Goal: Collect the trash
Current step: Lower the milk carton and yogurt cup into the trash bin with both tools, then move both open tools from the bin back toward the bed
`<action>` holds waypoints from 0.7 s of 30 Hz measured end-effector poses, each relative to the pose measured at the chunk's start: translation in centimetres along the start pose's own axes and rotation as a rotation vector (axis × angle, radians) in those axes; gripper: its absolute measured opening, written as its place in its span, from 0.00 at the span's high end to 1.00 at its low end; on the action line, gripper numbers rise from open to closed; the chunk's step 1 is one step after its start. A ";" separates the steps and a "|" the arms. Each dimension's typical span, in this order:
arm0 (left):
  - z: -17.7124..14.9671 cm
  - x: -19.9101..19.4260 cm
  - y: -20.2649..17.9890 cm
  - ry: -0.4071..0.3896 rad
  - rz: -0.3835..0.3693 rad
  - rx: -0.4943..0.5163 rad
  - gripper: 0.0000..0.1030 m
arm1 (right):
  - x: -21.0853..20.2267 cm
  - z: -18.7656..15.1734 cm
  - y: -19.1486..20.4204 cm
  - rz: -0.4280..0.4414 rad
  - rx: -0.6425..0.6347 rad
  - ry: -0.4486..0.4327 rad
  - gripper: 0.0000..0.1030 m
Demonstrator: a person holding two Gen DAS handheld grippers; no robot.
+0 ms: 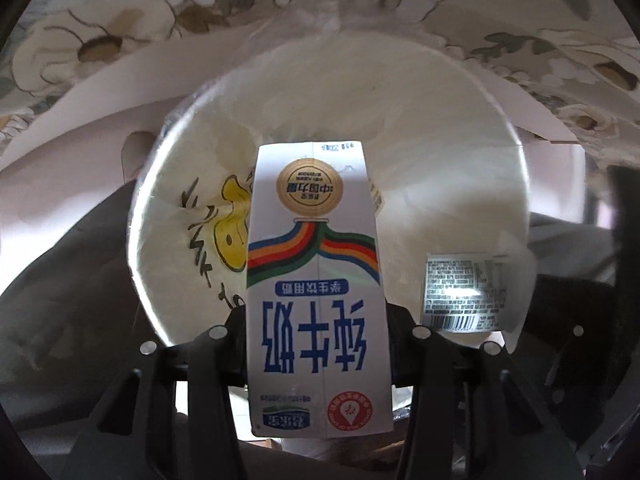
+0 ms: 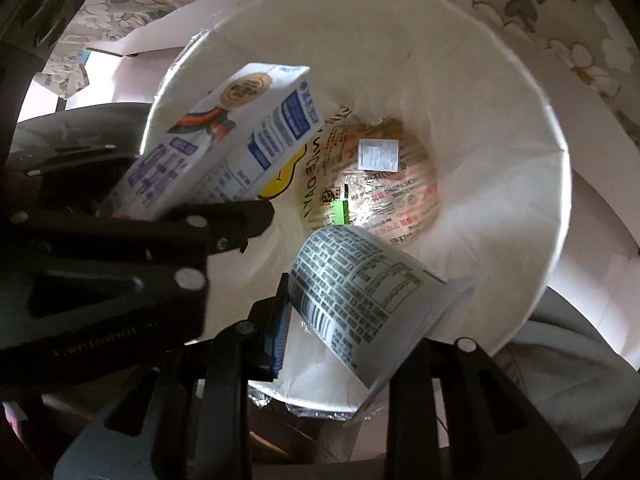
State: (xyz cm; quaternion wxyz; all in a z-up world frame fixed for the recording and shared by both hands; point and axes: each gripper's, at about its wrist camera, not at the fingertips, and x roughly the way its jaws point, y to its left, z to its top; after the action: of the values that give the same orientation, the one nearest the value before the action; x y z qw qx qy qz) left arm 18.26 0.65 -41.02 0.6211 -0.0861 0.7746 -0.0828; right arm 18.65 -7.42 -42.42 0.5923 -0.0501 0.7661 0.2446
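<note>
My left claw, clamped on the milk carton, and my right claw, clamped on the printed cup, hang over the white bin; releasing off-centre, either item could strike the rim and fall outside.

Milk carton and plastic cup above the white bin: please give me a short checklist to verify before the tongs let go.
1. Left tongs grip milk carton: ok.
2. Right tongs grip the printed plastic cup: ok.
3. Both items are over the opening of the white bin: ok.
4. Space inside; only a crumpled wrapper at the bottom: ok.
5. The two tongs are clear of each other: cannot tell, they are very close.
</note>
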 end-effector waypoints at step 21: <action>0.3 -0.1 1.5 0.017 -0.022 -0.036 0.41 | -0.4 0.6 -0.6 -0.004 0.046 -0.030 0.46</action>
State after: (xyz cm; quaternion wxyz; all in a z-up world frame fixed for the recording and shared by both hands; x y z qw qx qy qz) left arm 18.50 2.12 -41.33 0.6119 -0.1049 0.7802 -0.0764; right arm 19.56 -7.81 -42.33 0.6050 -0.0346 0.7625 0.2266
